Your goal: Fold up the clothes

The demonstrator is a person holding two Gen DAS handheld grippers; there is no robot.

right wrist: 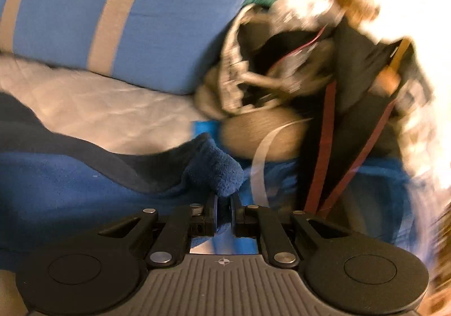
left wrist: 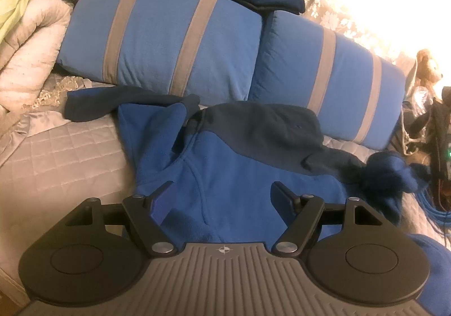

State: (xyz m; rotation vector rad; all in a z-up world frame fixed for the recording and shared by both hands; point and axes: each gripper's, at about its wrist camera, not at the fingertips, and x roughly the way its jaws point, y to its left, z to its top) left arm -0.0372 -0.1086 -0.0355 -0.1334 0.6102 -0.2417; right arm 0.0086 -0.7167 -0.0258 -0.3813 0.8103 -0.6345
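Right claw (right wrist: 223, 204) clamps the fleece jacket's (left wrist: 225, 163) sleeve cuff (right wrist: 217, 172); left claw (left wrist: 221, 199) gapes above its body.

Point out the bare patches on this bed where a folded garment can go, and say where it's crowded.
Free: grey quilt left of the blue fleece jacket, below the striped pillows. Crowded: the bags and cables on the right.
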